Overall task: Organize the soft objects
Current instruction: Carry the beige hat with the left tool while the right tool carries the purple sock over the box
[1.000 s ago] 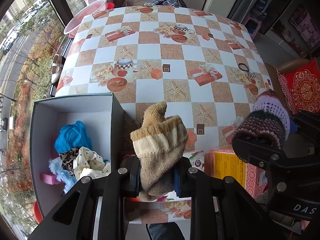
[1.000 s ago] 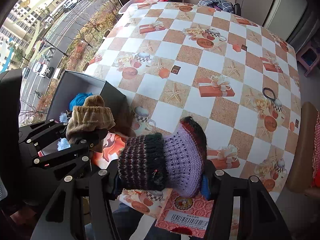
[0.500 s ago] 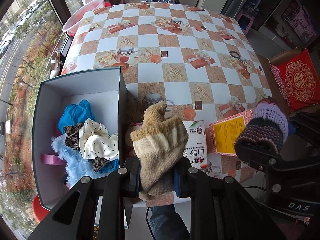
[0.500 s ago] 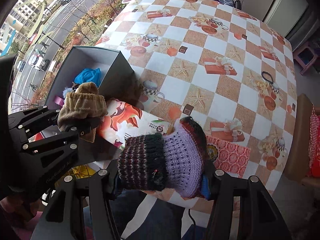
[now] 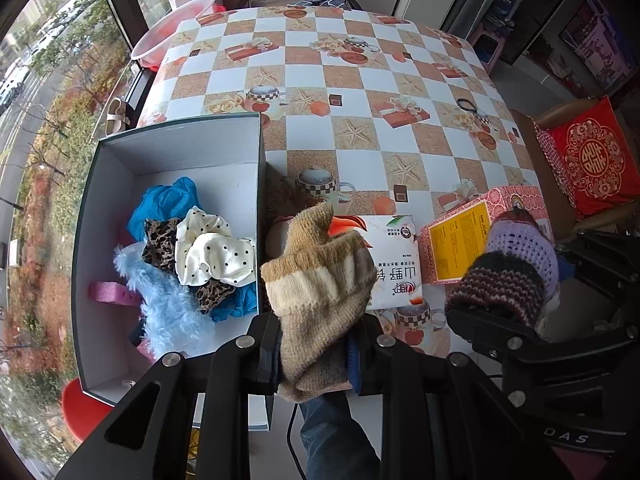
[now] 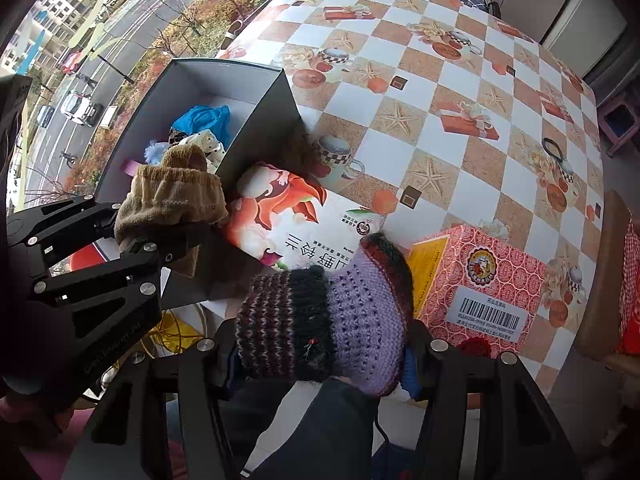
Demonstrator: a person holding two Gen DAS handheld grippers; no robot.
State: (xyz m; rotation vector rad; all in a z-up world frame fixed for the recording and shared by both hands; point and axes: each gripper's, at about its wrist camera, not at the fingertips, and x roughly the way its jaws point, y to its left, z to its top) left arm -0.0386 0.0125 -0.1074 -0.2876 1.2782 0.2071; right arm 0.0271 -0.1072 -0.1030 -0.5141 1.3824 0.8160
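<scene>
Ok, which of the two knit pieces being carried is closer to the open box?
The tan and cream knit sock in the left gripper; it hangs beside the grey box wall, while the purple striped knit in the right gripper sits over the cartons.

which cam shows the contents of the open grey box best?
Left wrist: it looks down into the open grey cardboard box, showing the soft items piled inside. In the right wrist view the box wall and the tan knitted sock hide most of them.

right tool clamping purple sock (raised)
</scene>
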